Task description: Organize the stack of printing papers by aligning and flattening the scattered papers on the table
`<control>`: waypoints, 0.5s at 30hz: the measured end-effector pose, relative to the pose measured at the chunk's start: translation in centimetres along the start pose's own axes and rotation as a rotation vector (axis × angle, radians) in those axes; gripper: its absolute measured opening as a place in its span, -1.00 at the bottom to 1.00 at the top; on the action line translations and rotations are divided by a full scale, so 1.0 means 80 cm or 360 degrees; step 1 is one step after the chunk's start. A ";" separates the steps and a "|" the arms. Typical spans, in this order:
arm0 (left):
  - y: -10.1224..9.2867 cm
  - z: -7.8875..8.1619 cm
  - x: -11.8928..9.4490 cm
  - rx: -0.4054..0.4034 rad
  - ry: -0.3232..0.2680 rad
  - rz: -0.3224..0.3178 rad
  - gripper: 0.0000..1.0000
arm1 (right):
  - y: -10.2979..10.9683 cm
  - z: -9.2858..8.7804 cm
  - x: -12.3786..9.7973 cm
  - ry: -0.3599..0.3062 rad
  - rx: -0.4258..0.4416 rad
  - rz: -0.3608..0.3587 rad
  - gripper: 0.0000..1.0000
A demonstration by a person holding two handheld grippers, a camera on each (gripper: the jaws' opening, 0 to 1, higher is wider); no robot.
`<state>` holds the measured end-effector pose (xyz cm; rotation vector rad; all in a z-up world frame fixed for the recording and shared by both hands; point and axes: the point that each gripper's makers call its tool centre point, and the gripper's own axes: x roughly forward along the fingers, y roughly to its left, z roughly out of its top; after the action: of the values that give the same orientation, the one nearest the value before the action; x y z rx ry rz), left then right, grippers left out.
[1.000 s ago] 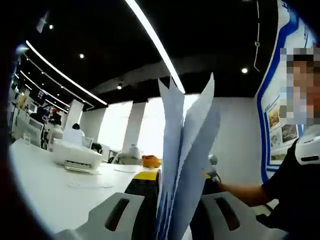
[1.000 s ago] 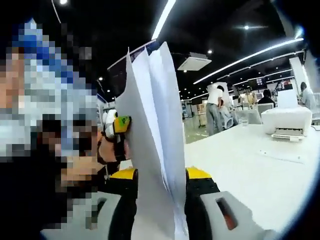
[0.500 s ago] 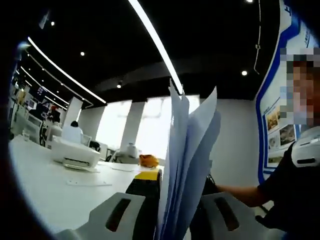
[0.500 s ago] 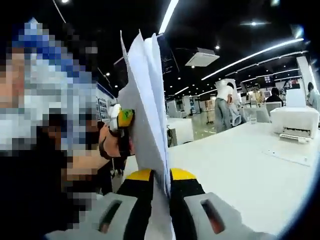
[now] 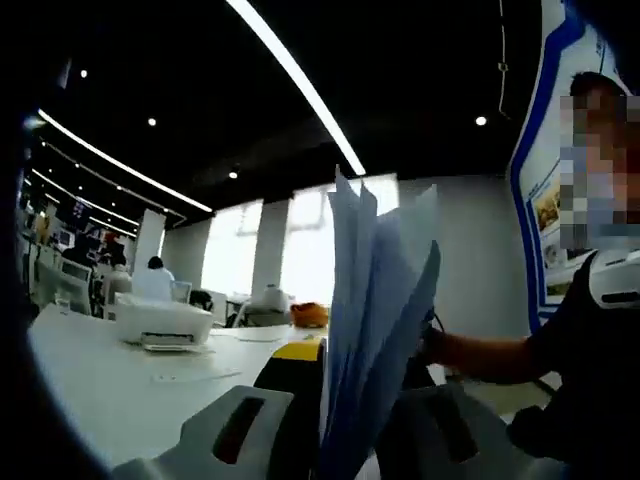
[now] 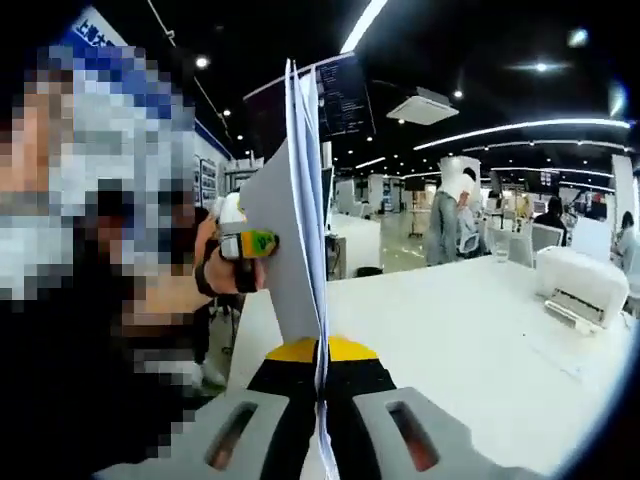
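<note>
Left gripper view
- Room to move: the white table (image 5: 100, 390) runs off to the left, pretty bare apart from a printer (image 5: 160, 322) and a flat sheet (image 5: 195, 377) near it. On the right a person's arm (image 5: 480, 355) comes in close behind the papers.
- Papers: the stack of papers (image 5: 375, 330) stands on edge, long axis pointing up out of the jaws, top corners fanned apart and leaning a bit right.
- Left gripper (image 5: 350, 440): clamped on the bottom of the stack, sheets squeezed between the yellow-tipped jaws.
- Versus a second ago: the sheets spread less at the top.

Right gripper view
- Room to move: the table (image 6: 470, 350) is open to the right, printer (image 6: 585, 285) at its far edge, people standing well back. The left side is tight, with a hand (image 6: 215, 275) on the other gripper just behind the sheets.
- Papers (image 6: 300, 230): nearly edge-on, upright, long axis straight up, edges close together.
- Right gripper (image 6: 322, 400): pinched tight on the papers' lower edge.
- Versus a second ago: the jaws were wider with the sheets splayed; now they're together and the stack looks thin.
</note>
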<state>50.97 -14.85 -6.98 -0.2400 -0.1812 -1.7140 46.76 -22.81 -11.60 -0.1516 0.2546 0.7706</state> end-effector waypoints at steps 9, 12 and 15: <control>0.009 0.009 -0.029 0.0283 0.0100 0.0176 -0.47 | -0.020 0.026 -0.013 0.0404 -0.0438 -0.0164 -1.00; 0.009 0.001 -0.029 0.0343 0.0184 0.0184 -0.45 | -0.018 0.023 -0.010 0.0534 -0.0549 -0.0164 -1.00; 0.006 -0.005 -0.026 0.0357 0.0242 0.0168 -0.41 | -0.016 0.016 -0.007 0.0618 -0.0631 -0.0172 -1.00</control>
<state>51.73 -13.00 -7.91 0.0458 -0.2423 -1.5845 47.47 -23.80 -10.15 -0.6885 0.4555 0.6733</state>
